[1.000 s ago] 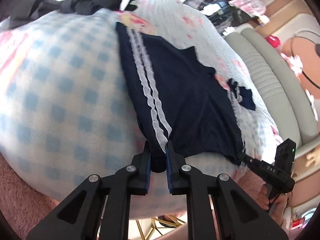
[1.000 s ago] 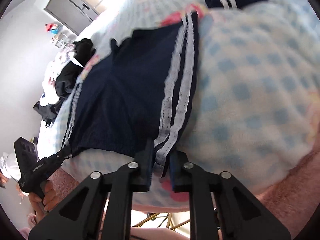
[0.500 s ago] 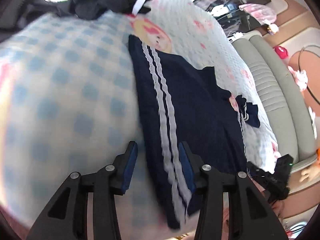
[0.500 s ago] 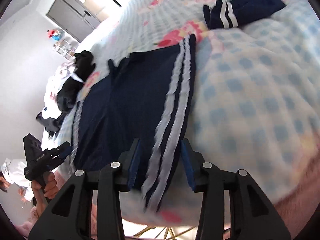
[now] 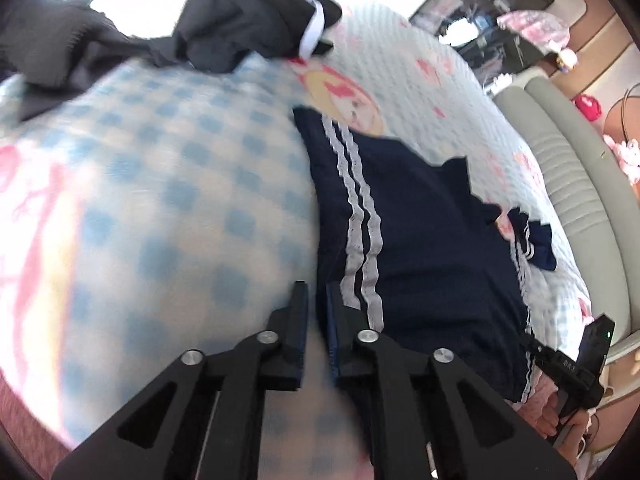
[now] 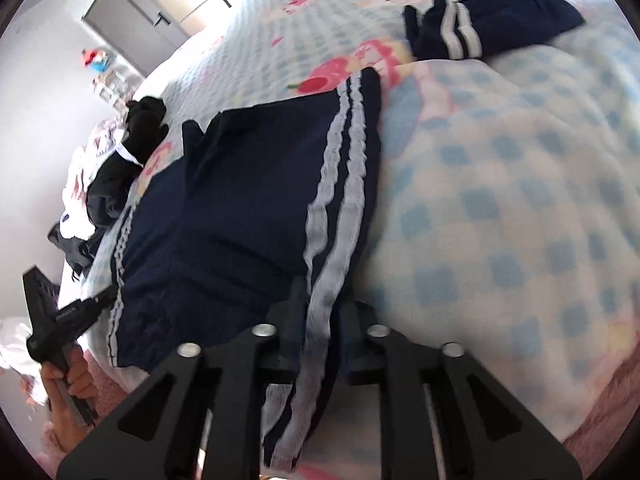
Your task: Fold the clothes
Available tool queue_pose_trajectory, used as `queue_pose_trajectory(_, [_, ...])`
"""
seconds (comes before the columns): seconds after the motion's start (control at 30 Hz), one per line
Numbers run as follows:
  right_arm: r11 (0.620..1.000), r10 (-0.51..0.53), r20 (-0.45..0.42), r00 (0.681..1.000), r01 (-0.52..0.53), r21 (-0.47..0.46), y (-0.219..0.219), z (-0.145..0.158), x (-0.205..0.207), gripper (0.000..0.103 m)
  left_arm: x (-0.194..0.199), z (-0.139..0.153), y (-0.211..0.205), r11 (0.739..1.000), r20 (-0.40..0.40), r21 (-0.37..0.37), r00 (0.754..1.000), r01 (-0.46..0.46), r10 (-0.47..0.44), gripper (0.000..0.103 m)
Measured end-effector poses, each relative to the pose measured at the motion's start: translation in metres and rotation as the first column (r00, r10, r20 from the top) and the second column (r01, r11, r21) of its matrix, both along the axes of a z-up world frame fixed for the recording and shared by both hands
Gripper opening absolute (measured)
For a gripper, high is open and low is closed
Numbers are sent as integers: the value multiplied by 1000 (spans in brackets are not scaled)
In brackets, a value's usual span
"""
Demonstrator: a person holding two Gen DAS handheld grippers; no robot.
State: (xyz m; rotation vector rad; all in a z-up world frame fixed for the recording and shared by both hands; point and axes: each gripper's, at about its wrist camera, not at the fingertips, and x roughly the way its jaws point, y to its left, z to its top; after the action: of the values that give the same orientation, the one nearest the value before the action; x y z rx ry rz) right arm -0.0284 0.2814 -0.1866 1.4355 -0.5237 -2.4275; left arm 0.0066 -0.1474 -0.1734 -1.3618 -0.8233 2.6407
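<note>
Blue-and-white checked bedding (image 5: 168,208) with pink cartoon prints covers a bed on which a navy skirt (image 5: 424,248) trimmed with two white lace stripes is spread flat. In the left wrist view, the left gripper (image 5: 316,320) is seen at 6 o'clock with its jaws narrowly parted at the skirt's near corner; whether any cloth is pinched cannot be told. The striped edge runs from there toward 12 o'clock. A black garment with a white cuff (image 5: 248,28) is heaped at 11 o'clock, a small navy striped piece (image 5: 536,240) lies at 3 o'clock just beyond the skirt, and a grey padded headboard (image 5: 580,184) is seen past it. At 4 o'clock the right gripper (image 5: 528,342) is held at the skirt's other near corner. In the right wrist view, that gripper's jaws stand apart on either side of the lace-striped hem (image 6: 320,340), which hangs between them over the bed's edge. A grey cabinet (image 6: 132,28) is visible at 11 o'clock.
</note>
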Motion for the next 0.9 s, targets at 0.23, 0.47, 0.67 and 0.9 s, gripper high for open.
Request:
queue_pose_trajectory(0.23, [999, -5, 30, 1000, 6, -37, -4, -5, 32, 24, 24, 9, 77, 969, -82, -34, 966, 244, -246, 24])
queue_pose_trajectory(0.47, [998, -65, 44, 997, 66, -16, 12, -1, 42, 25, 35, -2, 74, 970, 11, -48, 971, 240, -240, 23])
queue_pose_trajectory(0.67, [991, -128, 12, 992, 128, -36, 23, 16, 50, 27, 27, 28, 113, 929, -79, -13, 926, 369, -369, 24])
queue_pose_trajectory(0.9, [997, -71, 109, 992, 69, 19, 15, -2, 50, 27, -5, 32, 206, 849, -52, -4, 848, 528, -527, 24])
